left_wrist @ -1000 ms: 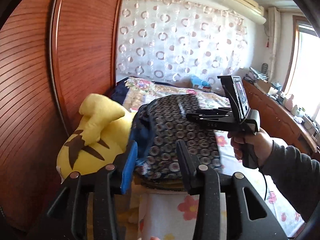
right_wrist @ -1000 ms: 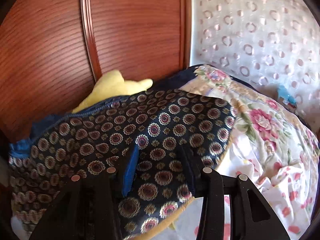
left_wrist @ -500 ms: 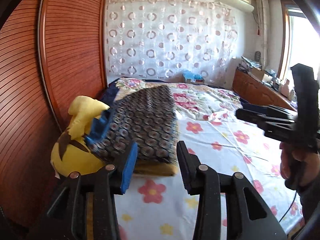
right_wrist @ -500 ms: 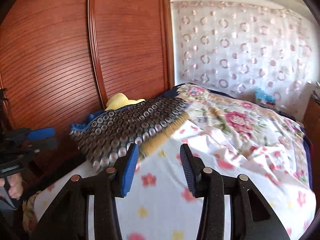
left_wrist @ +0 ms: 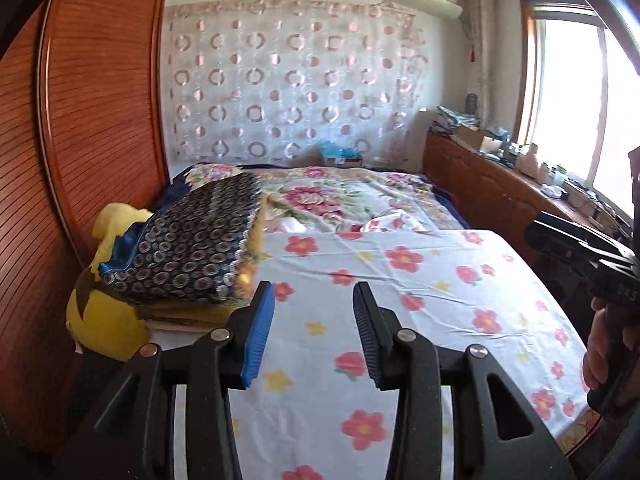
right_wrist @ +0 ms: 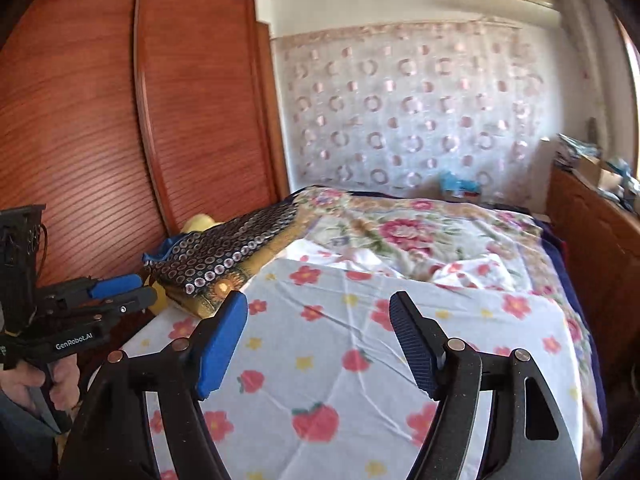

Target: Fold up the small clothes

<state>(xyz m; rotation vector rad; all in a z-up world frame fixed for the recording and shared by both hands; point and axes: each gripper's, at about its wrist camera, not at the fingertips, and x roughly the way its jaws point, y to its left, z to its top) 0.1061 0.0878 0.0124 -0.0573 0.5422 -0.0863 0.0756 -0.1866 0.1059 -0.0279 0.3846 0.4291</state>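
Observation:
A folded dark garment with a ring pattern (left_wrist: 192,240) (right_wrist: 236,240) lies on top of a stack at the bed's left edge, over a yellow folded cloth. My left gripper (left_wrist: 314,312) hovers a little to the right of that stack, jaws partly apart with nothing between them; it also shows at the left of the right wrist view as the left gripper (right_wrist: 120,292). My right gripper (right_wrist: 320,320) hangs over the flowered sheet (right_wrist: 360,340), well back from the stack, its jaws opening and nothing between them. Part of the right gripper (left_wrist: 580,248) shows at the right edge.
A yellow plush toy (left_wrist: 108,320) sits wedged between the stack and the wooden wardrobe (left_wrist: 80,160). A rumpled floral quilt (left_wrist: 340,196) covers the far end of the bed. A cluttered wooden cabinet (left_wrist: 500,188) runs along the right under the window.
Both grippers have drawn back from the patterned garment, which now lies on the stack by itself. The right gripper's jaws have spread wider. More of the bed has come into view.

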